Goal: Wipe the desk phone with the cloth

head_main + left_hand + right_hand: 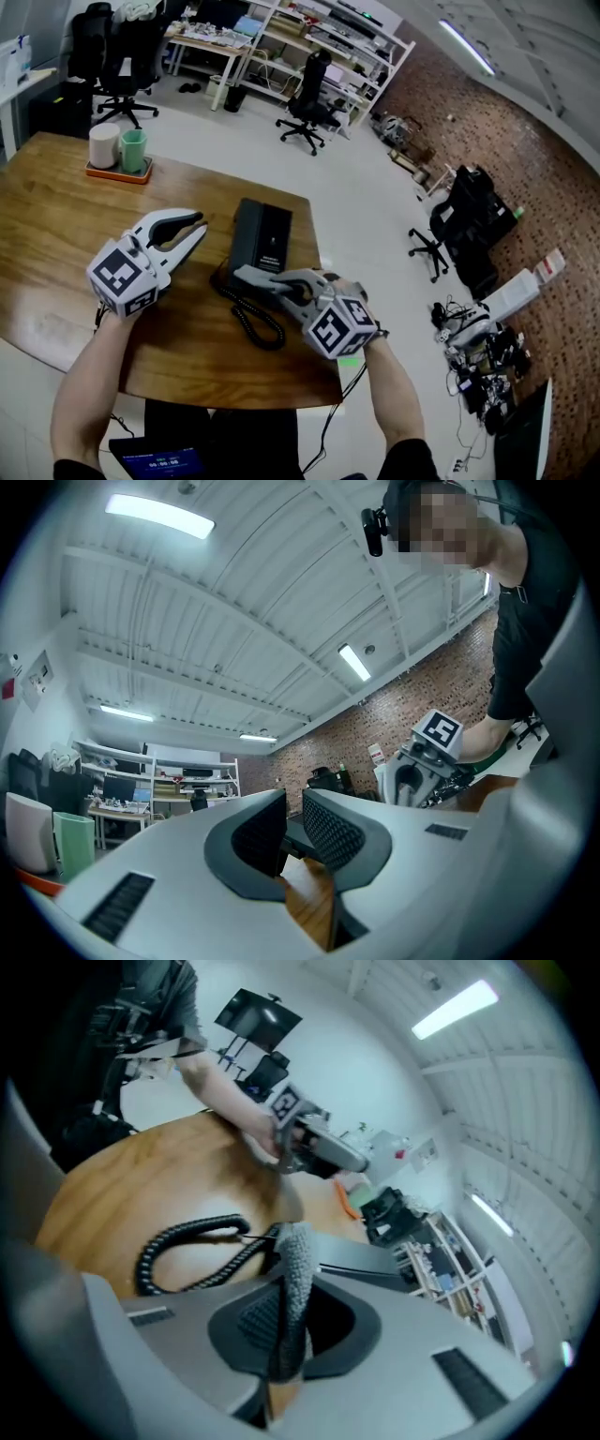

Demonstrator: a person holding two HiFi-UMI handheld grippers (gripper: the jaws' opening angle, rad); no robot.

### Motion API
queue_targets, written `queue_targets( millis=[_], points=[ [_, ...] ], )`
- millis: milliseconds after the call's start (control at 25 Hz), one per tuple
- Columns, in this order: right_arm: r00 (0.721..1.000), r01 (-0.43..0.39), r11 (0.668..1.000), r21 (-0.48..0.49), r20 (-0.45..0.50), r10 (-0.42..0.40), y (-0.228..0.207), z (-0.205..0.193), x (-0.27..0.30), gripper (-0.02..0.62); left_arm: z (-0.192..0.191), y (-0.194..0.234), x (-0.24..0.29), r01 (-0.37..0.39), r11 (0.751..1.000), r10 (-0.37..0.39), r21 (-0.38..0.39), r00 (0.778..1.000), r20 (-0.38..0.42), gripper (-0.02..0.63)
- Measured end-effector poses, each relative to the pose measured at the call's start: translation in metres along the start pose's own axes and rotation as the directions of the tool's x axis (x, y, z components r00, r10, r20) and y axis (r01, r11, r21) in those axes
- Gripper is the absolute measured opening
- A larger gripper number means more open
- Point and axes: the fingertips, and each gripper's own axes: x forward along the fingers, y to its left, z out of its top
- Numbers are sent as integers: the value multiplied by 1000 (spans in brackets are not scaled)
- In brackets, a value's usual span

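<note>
A black desk phone [262, 234] lies on the wooden table [56, 234], its coiled cord [255, 326] looping toward me. My right gripper [272, 284] hovers at the phone's near end, shut on a grey cloth [251, 277]. In the right gripper view the cloth [292, 1279] stands pinched between the jaws, with the cord [183, 1241] and the phone [356, 1260] beyond. My left gripper [192, 232] is just left of the phone, open by a narrow gap and holding nothing. Its own view shows that gap [295, 832] and the right gripper [427, 761] opposite.
An orange tray [117, 172] with a white cup [103, 145] and a green cup [134, 150] stands at the table's far left. The table's right edge runs just beside the phone. Office chairs [309, 103] and shelves stand on the floor beyond.
</note>
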Motion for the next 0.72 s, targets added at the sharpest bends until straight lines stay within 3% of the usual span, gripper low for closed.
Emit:
queue_targets(
  millis=[80,160,280,360,480,720],
  points=[
    [985,174,979,102,-6,-174,-54,-13,3,26,-1,0,0,-2,1000,2,-1,1000,0,40],
    [944,328,923,201,-36,-328,-105,-26,8,25,-2,0,0,-2,1000,2,-4,1000,3,40],
    [898,439,857,271,-92,-431,-152,-41,26,26,-3,-1,-2,-3,1000,3,-6,1000,4,40],
    [890,456,852,259,-137,-434,-165,-51,40,26,-2,-1,-1,-5,1000,5,-5,1000,4,40],
    [904,424,875,234,-165,-394,-159,-61,51,25,0,-3,2,-4,1000,4,-1,1000,1,40],
    [963,263,956,132,-92,-252,-86,-38,32,26,2,-2,2,-3,1000,3,3,1000,-2,40]
  ],
)
